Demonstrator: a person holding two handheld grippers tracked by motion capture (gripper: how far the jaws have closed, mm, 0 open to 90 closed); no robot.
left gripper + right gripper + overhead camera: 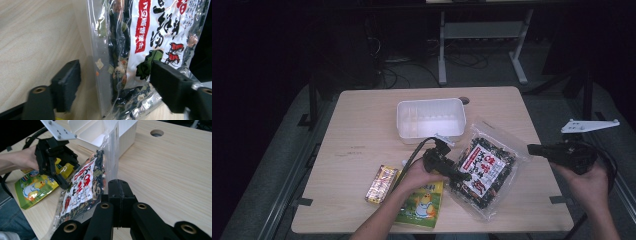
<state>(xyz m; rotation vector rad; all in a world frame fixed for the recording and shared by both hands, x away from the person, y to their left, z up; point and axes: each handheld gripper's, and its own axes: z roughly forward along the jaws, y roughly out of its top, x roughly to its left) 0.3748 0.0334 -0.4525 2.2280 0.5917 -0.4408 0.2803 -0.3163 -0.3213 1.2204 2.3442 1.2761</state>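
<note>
Straddling the seaweed snack bag (140,50) with jaws apart, the left hand-held gripper (113,82) should clamp next; the right hand-held gripper (119,195) pinches the bag's clear edge beside the white bin (430,120).

Glossy clear-plastic seaweed bag (484,170), matt black plastic jaws, pale matt wood-grain table (362,130) — smooth white plastic tub (430,120).

white tub (430,119) – table's far middle | green pouch (422,205), yellow packet (381,183) – near edge
</note>
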